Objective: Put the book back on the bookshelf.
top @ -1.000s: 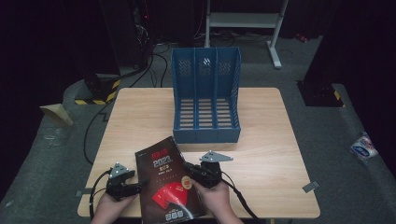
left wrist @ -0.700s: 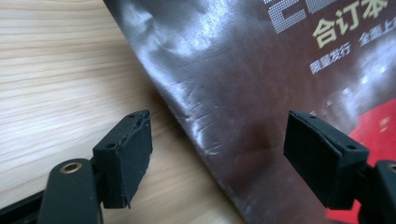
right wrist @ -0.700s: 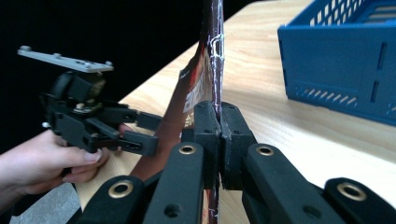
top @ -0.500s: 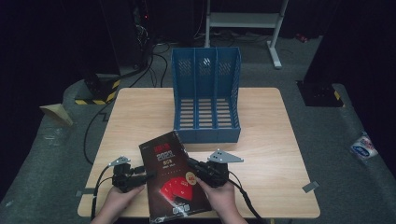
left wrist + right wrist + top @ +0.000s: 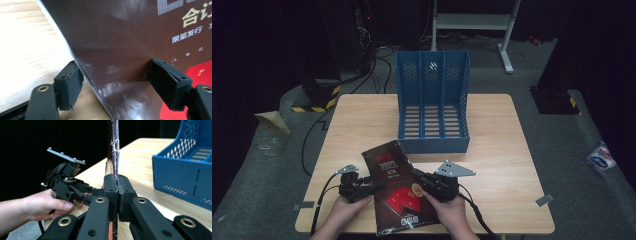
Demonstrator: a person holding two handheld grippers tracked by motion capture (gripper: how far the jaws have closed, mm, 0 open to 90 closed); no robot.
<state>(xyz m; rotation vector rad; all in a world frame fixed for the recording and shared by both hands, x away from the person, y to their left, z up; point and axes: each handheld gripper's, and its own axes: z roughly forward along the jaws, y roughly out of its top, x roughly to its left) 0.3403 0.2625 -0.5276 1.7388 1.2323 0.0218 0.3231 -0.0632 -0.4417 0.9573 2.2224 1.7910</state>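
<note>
A dark magazine (image 5: 394, 192) with a red graphic and white print lies angled over the table's near edge. My right gripper (image 5: 416, 175) is shut on its right edge; in the right gripper view both pads (image 5: 112, 187) pinch the magazine (image 5: 115, 150), seen edge-on. My left gripper (image 5: 376, 186) is at the magazine's left edge with its jaws wide. In the left gripper view the cover (image 5: 120, 45) runs between my left gripper's (image 5: 117, 83) pads, one under the edge and one over the cover, neither pressing. The left gripper (image 5: 75, 191) and its hand also show in the right gripper view.
A blue three-slot file holder (image 5: 432, 100) stands upright at the middle back of the wooden table (image 5: 362, 120), its open slots facing me, and it shows at the right in the right gripper view (image 5: 185, 170). Cables trail off the table's near side. Dark floor surrounds the table.
My left gripper has moved right up to the magazine's left edge, so the cover now lies between its jaws. The right gripper has kept its grip and lifted the magazine slightly.
</note>
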